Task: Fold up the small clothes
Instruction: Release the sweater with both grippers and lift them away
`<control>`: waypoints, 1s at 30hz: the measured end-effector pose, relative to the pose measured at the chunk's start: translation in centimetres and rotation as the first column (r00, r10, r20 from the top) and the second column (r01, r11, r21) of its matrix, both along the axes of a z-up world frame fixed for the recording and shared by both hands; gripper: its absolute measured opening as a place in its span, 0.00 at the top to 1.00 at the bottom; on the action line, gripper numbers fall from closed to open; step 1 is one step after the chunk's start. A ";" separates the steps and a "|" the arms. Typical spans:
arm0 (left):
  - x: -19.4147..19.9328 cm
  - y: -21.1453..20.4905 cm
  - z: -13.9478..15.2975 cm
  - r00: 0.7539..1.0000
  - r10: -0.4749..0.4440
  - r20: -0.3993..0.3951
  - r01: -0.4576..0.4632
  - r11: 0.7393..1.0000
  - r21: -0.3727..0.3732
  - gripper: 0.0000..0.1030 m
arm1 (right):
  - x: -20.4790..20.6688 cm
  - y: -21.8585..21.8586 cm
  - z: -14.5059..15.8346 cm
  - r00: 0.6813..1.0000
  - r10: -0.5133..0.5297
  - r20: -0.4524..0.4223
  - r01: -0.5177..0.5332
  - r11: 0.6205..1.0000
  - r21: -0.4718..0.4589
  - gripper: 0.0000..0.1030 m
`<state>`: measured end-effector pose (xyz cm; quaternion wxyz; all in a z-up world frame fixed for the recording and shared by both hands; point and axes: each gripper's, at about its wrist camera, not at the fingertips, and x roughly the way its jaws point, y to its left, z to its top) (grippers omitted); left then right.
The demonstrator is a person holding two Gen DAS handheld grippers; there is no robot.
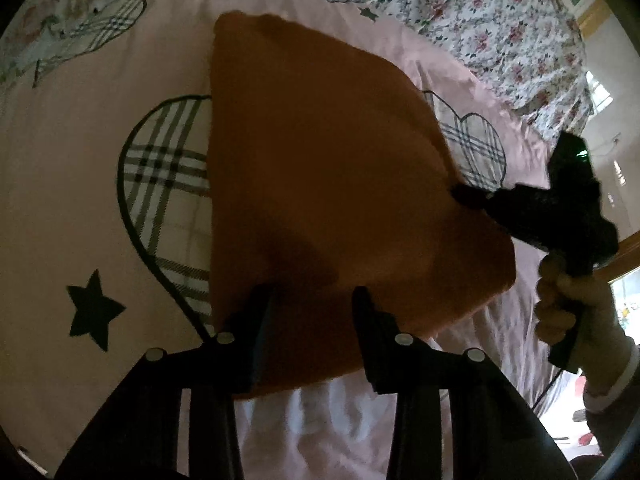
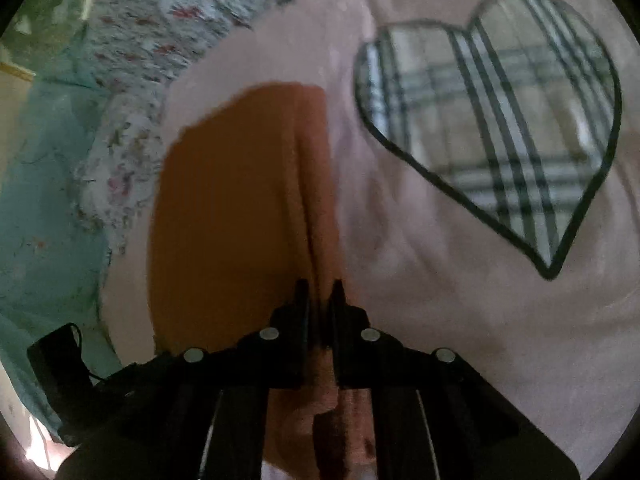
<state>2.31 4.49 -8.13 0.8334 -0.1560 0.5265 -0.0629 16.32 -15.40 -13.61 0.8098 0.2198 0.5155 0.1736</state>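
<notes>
Left wrist view: my left hand-held gripper part open astride the orange fabric garment's near edge | right hand-held gripper pinching its fold | garment on pink heart-print bedspread.

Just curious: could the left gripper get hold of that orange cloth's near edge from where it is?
Probably yes. The orange cloth already lies between the left gripper's open jaws, with nothing blocking it.

Black tongs with silver round screws; a pale cuff under a dark sleeve.
</notes>
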 end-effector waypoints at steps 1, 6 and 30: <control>-0.2 -0.1 0.4 1.000 0.000 0.012 0.000 1.000 0.003 0.63 | -0.2 -0.2 0.6 1.000 -0.010 0.013 0.010 1.000 -0.001 0.78; -1.0 0.4 0.3 1.000 0.018 0.008 -0.018 1.000 -0.011 0.61 | -3.3 -0.2 5.0 0.986 0.057 0.158 -0.064 0.997 0.044 0.78; -3.8 -0.6 0.3 0.994 0.107 -0.019 -0.105 0.989 0.103 0.53 | -8.0 -0.5 1.2 0.994 0.084 0.074 -0.080 0.996 -0.048 0.85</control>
